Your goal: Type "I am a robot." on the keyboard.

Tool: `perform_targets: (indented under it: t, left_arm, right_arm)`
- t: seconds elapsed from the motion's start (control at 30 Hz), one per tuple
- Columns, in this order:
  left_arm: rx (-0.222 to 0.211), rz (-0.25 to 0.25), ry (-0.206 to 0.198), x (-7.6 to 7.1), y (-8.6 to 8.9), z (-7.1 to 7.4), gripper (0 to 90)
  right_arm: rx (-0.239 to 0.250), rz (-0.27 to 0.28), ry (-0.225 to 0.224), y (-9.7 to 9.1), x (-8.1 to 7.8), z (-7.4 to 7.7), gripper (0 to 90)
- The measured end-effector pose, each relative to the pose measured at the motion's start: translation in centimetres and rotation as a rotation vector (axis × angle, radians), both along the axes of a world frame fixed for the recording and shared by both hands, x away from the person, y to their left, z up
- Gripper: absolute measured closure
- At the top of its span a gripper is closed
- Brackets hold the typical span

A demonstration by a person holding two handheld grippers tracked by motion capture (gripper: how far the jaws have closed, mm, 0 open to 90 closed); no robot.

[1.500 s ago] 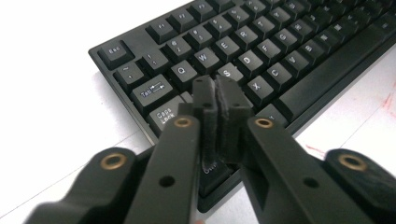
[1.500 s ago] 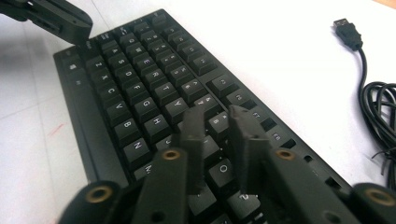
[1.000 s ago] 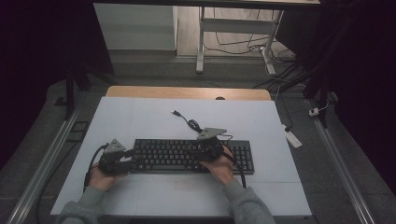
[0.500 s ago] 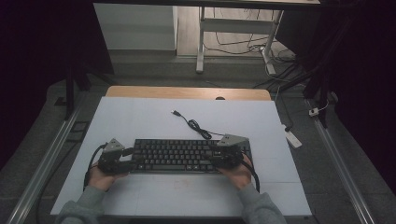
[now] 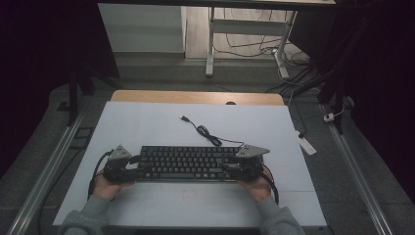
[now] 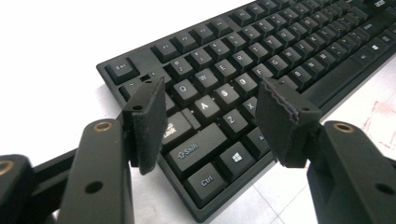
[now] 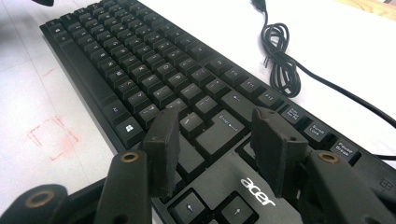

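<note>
Black keyboard (image 5: pixel 188 163) with white lettering lies flat, its cable (image 5: pixel 205 132) coiled toward 12 o'clock. Left gripper (image 6: pixel 210 114) at its 9 o'clock end: jaws apart, just been opening, gripping nothing. Right gripper (image 7: pixel 215 140) at its 3 o'clock end: jaws apart above the keys.

High view dim and soft; surroundings near black, white table (image 5: pixel 147 127) palest area, lit from above, shadows faint. Both gripper views brighter: table there blown out to glaring white. Black keyboard (image 6: pixel 243 79) sharp mid-frame, key legends blurring toward far end. Near jaws slightly soft, sheen on their edges.
</note>
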State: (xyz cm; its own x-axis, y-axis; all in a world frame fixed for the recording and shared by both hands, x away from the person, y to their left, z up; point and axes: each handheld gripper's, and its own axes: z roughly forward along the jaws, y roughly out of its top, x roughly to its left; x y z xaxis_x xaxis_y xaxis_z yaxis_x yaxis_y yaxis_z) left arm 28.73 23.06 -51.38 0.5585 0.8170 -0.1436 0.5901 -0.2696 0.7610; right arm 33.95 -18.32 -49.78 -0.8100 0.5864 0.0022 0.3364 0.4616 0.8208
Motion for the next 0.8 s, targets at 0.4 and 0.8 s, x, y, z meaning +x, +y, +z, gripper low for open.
perform_targets:
  t: [0.4,0.8]
  left_arm:
    - [0.017,-0.102,-0.023,0.0,-2.3,0.4,64.4]
    - [0.066,-0.191,-0.002,0.4,-4.9,0.2,89.0]
  right_arm:
    - [-0.012,0.0,0.003,0.0,0.2,-0.2,51.9]
    - [-0.026,-0.006,0.009,0.0,0.2,-0.3,51.4]
